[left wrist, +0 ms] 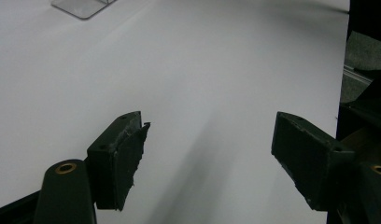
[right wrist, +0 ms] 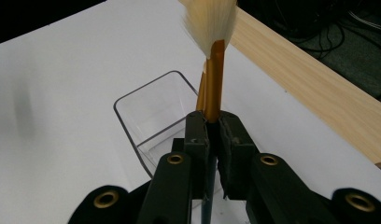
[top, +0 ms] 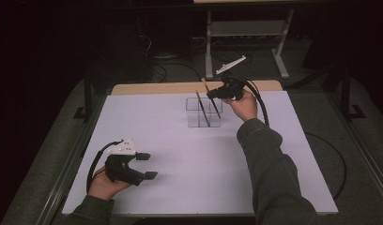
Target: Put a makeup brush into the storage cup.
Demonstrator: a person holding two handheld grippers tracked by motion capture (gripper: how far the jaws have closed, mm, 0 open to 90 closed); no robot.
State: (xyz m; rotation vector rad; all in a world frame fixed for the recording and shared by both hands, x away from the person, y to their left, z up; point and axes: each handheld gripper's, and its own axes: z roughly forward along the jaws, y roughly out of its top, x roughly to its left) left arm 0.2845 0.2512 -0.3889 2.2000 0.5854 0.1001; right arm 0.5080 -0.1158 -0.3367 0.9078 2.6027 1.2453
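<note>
The room was dark, and a table (top: 180,154) with a big white top and a strip of light wood along its far edge sat in the middle of the high view. Black cables lay on the grey floor behind it, near the legs of a pale metal stand (top: 246,33) at the top of the frame. A clear plastic holder (top: 202,112) with small square boxes stood on the white top, a little above the middle of the frame. A thin dark brush (top: 201,108) leaned in it. In the right gripper view the holder (right wrist: 151,116) sat just behind the jaws, near the middle of the frame. The right gripper (top: 213,94) was up over the holder, just to its right in the high view. Its jaws were squeezed tight on a brush (right wrist: 214,79) with a gold neck and soft pale hairs. The brush pointed up toward the top of the right gripper view, and its dark handle ran down between the jaws. The right gripper (right wrist: 214,135) held it above the holder's near edge. The left gripper (top: 146,165) was in the lower left of the high view, well apart from the holder. In the left gripper view its jaws stood wide apart, holding nothing, over the bare white top. A corner of the holder (left wrist: 81,7) peeked in at the upper left there.
</note>
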